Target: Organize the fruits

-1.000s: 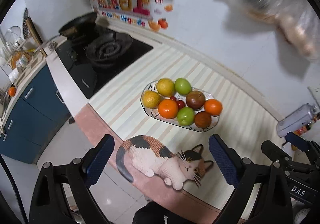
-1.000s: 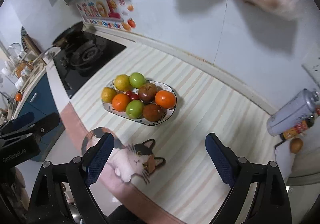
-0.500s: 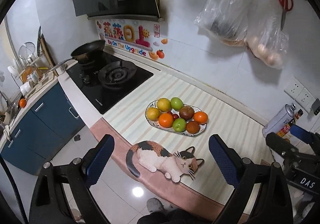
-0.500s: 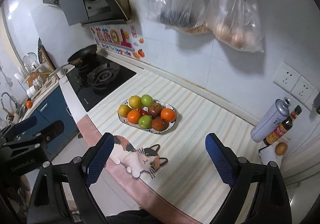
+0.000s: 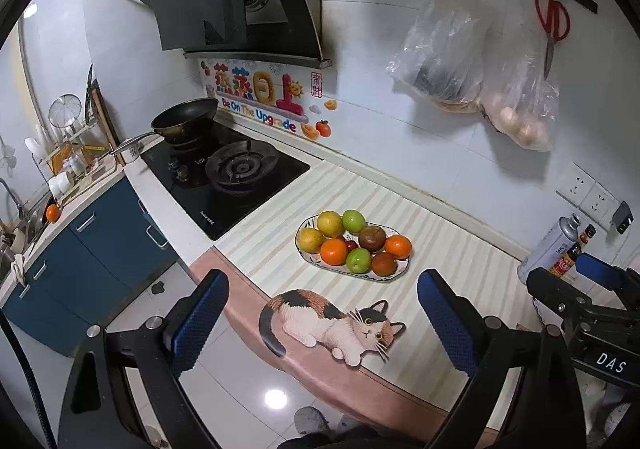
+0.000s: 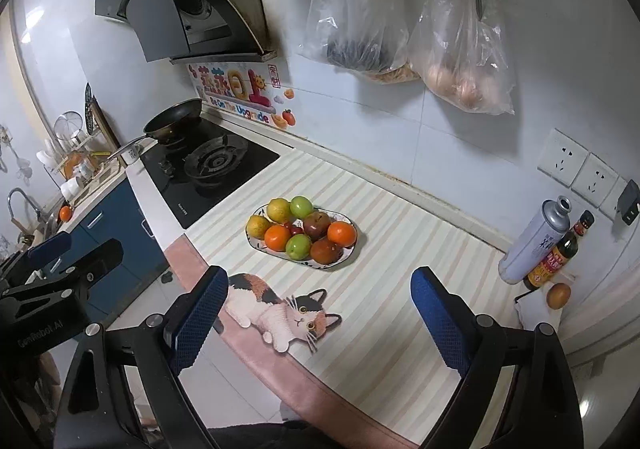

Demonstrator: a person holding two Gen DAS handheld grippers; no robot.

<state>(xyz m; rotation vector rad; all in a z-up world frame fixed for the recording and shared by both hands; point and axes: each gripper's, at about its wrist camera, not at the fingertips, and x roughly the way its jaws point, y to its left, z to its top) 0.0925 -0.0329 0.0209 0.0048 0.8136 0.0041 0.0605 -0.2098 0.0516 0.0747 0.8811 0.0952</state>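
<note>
Fruits: sat heaped on the plate, oranges, green ones, yellow ones and dark ones, ahead of and below both grippers, well apart from them.
Left gripper: jaws stood wide apart, nothing between them.
Right gripper: spread just as wide, empty too.
Progress: looked finished, every fruit gathered on the plate, none loose on the bench.
Surroundings: cat mat just under the grippers; hob beyond, to the left.

even indoor light, sharp pics — glare spot on floor, fisheye-bent edges w/ dark corners.
</note>
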